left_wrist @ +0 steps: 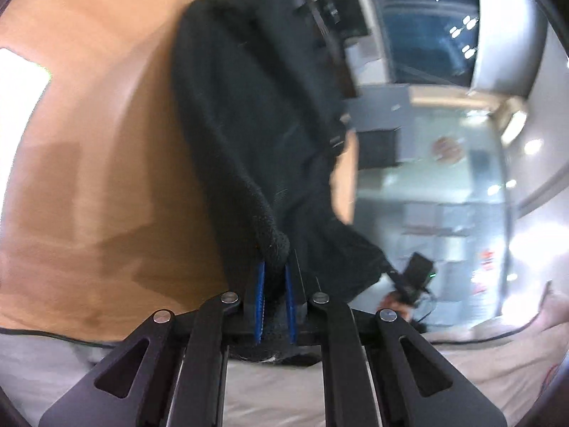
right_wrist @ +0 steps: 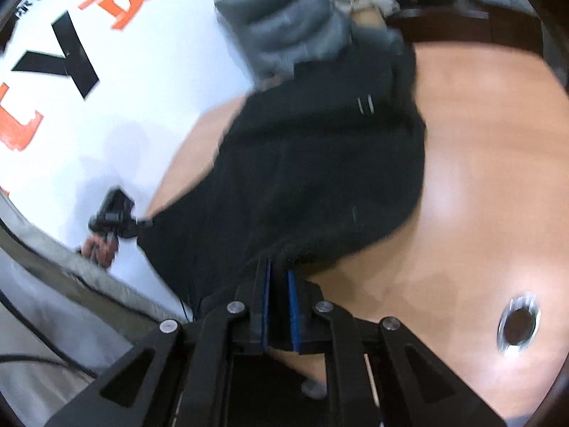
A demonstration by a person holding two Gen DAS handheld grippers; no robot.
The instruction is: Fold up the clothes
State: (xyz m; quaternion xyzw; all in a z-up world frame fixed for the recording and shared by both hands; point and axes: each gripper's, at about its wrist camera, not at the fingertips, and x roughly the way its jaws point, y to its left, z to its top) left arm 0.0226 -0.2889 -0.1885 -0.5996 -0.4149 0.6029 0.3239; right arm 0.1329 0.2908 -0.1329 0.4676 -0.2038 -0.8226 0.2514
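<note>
Left wrist view is filled mostly by the wooden table [left_wrist: 89, 142], a smooth orange-brown top with a soft sheen and blurred shadows across it; over it hangs the black garment [left_wrist: 249, 124], a thick, fuzzy, fleece-like cloth drawn into a long slack drape running away from my tool, its near edge rolled into a soft rounded fold; my left gripper [left_wrist: 275, 277] has its two blue-padded fingers drawn close together on that rolled edge, the cloth pinched between them; lower right in this view, small and blurred, is my other hand [left_wrist: 394, 300] round the handle of the right gripper [left_wrist: 409, 277], which meets the far corner of the garment.

In the right wrist view the same table [right_wrist: 480, 178] curves off to the right, with a round metal-rimmed cable hole [right_wrist: 518, 324] set in it; to the left is a white sign [right_wrist: 89, 89] with large orange and black lettering; the garment [right_wrist: 302, 178] spreads from my tool as a broad dark sheet, lifted and stretched toward the left gripper [right_wrist: 117, 220]; a grey bundle of cloth [right_wrist: 284, 25] lies blurred beyond it; my right gripper [right_wrist: 279, 274] is nearly closed, its blue pads clamping the fleecy hem; my left hand [right_wrist: 99, 249] grips its handle, fingers curled.
</note>
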